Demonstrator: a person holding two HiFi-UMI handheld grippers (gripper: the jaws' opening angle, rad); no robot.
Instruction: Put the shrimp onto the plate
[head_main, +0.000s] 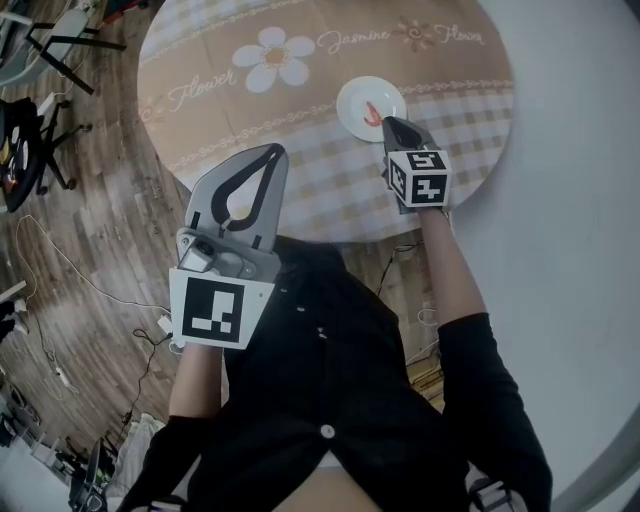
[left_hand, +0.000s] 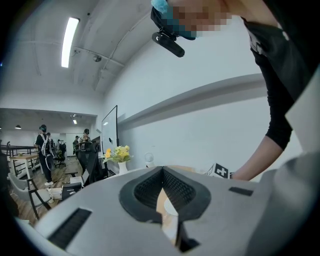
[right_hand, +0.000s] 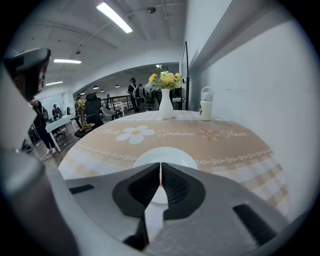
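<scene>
A round table with a beige flower-print cloth (head_main: 300, 90) carries a small white plate (head_main: 358, 92) near its right side. The red shrimp (head_main: 372, 112) is over the plate, at the tips of my right gripper (head_main: 389, 123). In the right gripper view the jaws of that gripper (right_hand: 160, 166) are shut, with a thin orange strip of shrimp (right_hand: 160, 176) pinched between them and the plate (right_hand: 172, 156) just beyond. My left gripper (head_main: 277, 151) hangs at the table's near edge, shut and empty. Its closed tips (left_hand: 162, 171) show in the left gripper view.
At the table's far edge stand a white vase of yellow flowers (right_hand: 165, 102) and a small white fan-like object (right_hand: 205, 110). A white wall runs along the table's right side. Office chairs (head_main: 35, 140) and cables lie on the wooden floor to the left.
</scene>
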